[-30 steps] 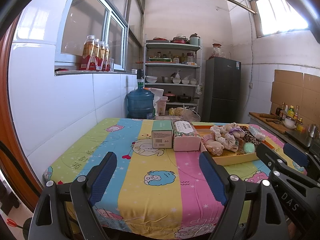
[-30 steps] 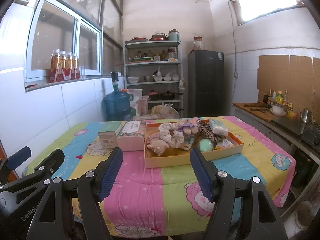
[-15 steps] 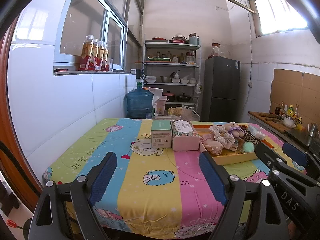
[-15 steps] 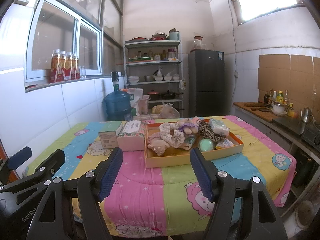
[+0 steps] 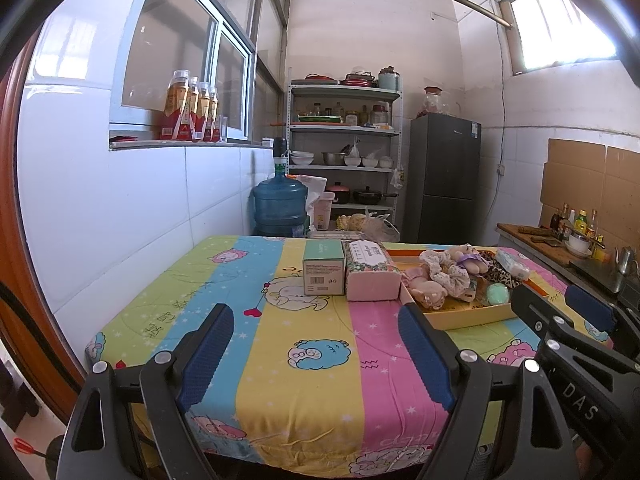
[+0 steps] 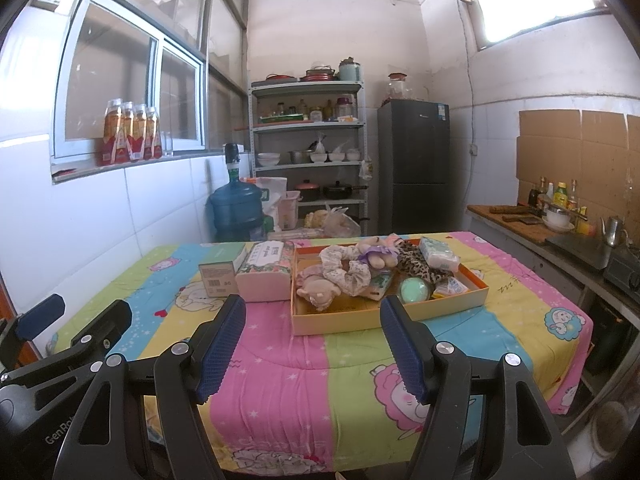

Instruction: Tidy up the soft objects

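Beyond the right gripper [image 6: 312, 320] fingers, apart and empty: orange tray [image 6: 360, 322] holding scrunchies [image 6: 346, 270], plush toy [image 6: 316, 290], green ball [image 6: 416, 290]. Left gripper [image 5: 316, 334] fingers apart too, tissue pack [image 5: 370, 276] ahead.

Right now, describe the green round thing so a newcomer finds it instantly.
On the striped table sits a shallow orange tray of soft items. Near its front wall lies the mint-green round puff, the only smooth, plain green piece; its neighbours are frilly, plush or leopard-print.
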`<action>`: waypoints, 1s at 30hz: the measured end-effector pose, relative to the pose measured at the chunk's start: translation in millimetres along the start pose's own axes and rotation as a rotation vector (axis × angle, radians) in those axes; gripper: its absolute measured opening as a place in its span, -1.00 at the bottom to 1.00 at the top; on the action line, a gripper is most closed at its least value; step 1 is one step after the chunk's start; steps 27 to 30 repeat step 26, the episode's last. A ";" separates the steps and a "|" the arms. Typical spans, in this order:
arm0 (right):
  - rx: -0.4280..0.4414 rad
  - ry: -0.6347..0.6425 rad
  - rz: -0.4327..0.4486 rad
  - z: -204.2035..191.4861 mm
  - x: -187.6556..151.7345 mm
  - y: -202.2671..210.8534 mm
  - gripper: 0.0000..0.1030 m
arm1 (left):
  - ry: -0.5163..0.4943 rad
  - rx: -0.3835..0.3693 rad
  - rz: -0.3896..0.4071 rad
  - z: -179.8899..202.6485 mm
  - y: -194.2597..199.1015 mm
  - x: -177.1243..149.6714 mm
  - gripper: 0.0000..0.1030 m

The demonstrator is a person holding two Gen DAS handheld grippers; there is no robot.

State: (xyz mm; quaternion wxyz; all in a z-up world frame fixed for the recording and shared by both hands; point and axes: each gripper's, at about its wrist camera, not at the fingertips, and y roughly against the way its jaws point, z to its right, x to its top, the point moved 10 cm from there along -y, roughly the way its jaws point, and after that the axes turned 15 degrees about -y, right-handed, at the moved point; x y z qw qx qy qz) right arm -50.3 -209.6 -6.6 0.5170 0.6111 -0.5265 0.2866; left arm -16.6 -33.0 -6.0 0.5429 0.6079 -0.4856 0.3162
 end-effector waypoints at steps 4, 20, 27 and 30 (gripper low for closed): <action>0.000 0.000 0.000 -0.2 -0.1 0.0 0.39 | 0.000 0.000 0.000 -0.2 0.0 0.1 0.63; 0.001 -0.001 -0.003 -2.4 -1.2 0.6 0.39 | 0.003 0.001 -0.002 -1.1 -0.6 -2.3 0.63; 0.002 -0.004 -0.004 -3.5 -1.9 0.9 0.39 | 0.008 0.002 -0.001 -3.5 -0.5 -6.0 0.63; 0.002 -0.004 -0.004 -3.5 -1.9 0.9 0.39 | 0.008 0.002 -0.001 -3.5 -0.5 -6.0 0.63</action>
